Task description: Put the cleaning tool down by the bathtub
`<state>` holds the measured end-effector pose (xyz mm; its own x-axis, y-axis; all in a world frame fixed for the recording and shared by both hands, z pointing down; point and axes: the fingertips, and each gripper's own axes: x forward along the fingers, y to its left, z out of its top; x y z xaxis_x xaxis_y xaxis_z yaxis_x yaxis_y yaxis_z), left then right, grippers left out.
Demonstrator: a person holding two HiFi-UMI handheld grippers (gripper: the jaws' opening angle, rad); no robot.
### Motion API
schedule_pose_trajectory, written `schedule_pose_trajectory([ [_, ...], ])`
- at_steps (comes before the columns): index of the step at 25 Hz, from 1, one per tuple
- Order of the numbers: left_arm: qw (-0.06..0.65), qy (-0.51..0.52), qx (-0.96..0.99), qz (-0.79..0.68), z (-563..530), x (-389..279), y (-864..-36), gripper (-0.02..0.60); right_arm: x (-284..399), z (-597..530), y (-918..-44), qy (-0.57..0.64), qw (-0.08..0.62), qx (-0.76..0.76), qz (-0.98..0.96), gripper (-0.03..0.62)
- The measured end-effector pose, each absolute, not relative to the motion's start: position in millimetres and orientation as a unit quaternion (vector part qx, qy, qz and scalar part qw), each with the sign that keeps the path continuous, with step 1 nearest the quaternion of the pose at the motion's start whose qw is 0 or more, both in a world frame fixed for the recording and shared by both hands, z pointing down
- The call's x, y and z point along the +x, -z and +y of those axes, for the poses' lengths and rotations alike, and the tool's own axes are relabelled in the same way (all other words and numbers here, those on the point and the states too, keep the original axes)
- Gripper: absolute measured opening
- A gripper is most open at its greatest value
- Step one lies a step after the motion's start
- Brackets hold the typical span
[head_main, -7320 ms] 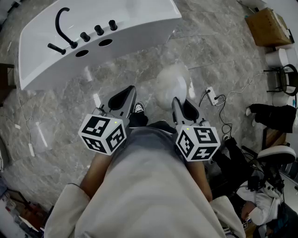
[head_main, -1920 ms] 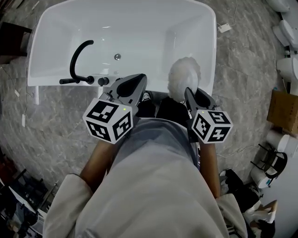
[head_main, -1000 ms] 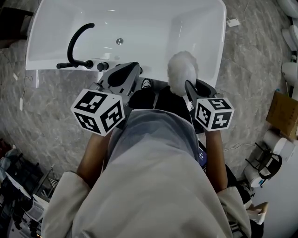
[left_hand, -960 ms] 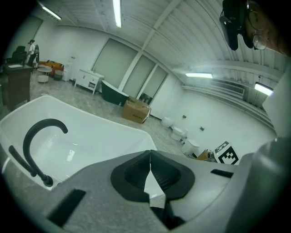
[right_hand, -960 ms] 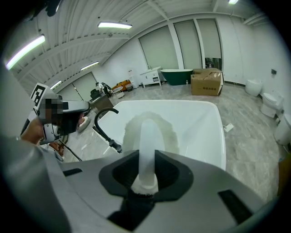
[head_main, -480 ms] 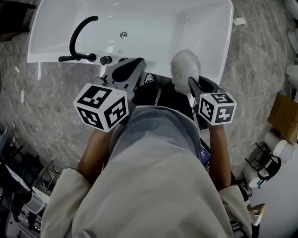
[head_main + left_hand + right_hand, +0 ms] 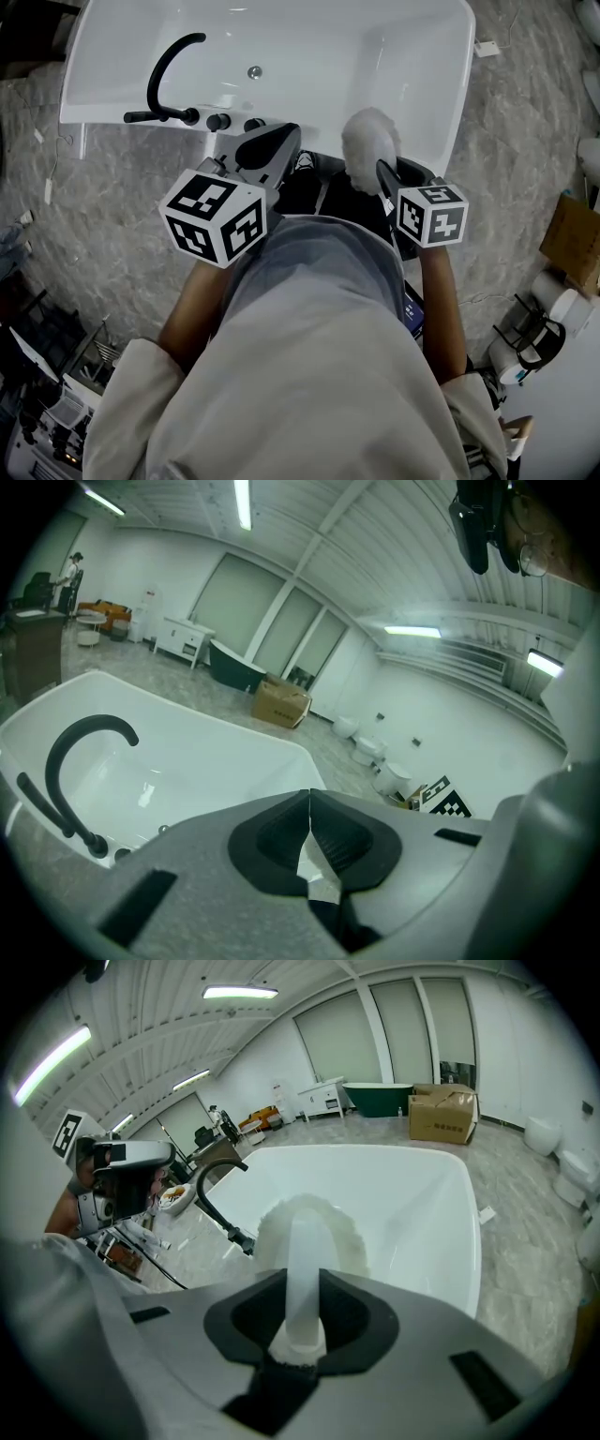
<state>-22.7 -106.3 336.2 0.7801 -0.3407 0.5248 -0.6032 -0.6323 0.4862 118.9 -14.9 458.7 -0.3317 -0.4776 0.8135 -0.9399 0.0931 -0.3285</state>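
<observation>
1. The cleaning tool (image 7: pixel 368 142) is a white brush with a fluffy round head on a pale, translucent handle. The right tongs (image 7: pixel 382 176) are clamped on that handle, and the right gripper view shows it pinched upright between the two dark pads.
2. The fluffy head sticks out ahead of the right tongs. In the head view it lies over the near rim of the white bathtub (image 7: pixel 319 47), toward the tub's right end. The tool is held in the air and does not lie on the floor.
3. The left tongs (image 7: pixel 274 150) are closed, their tips meeting with nothing between them. They hang by the same near rim, to the left of the tool and apart from it.
4. Each of the tongs carries a black-and-white marker cube (image 7: pixel 220 217) at its back, above the person's forearms.
5. A black curved faucet (image 7: pixel 167 80) stands on the tub's near-left rim, with dark round knobs (image 7: pixel 218 122) just beside it. A small drain (image 7: pixel 254 72) sits in the basin.
6. A grey marbled floor (image 7: pixel 103 225) surrounds the tub.
7. The person's pale top (image 7: pixel 309 375) fills the lower half of the head view.
8. A brown cardboard box (image 7: pixel 570 239) lies at the right edge.
9. In the right gripper view a dark green tub (image 7: pixel 375 1096) stands far back in the bright room.
</observation>
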Motion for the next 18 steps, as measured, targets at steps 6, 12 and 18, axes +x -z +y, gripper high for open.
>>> schedule_pose_trajectory([
  [6,0.336,-0.198,0.882,-0.264,-102,-21,-337,0.009,118,-11,-468,-0.43,0.283,0.503,-0.694,0.08],
  [12,0.337,-0.199,0.882,-0.264,-102,-19,-337,0.009,118,-10,-477,-0.423,0.297,0.494,-0.699,0.08],
  [18,0.343,-0.202,0.876,-0.271,-101,-23,-343,0.009,118,-7,-490,-0.42,0.311,0.482,-0.703,0.08],
])
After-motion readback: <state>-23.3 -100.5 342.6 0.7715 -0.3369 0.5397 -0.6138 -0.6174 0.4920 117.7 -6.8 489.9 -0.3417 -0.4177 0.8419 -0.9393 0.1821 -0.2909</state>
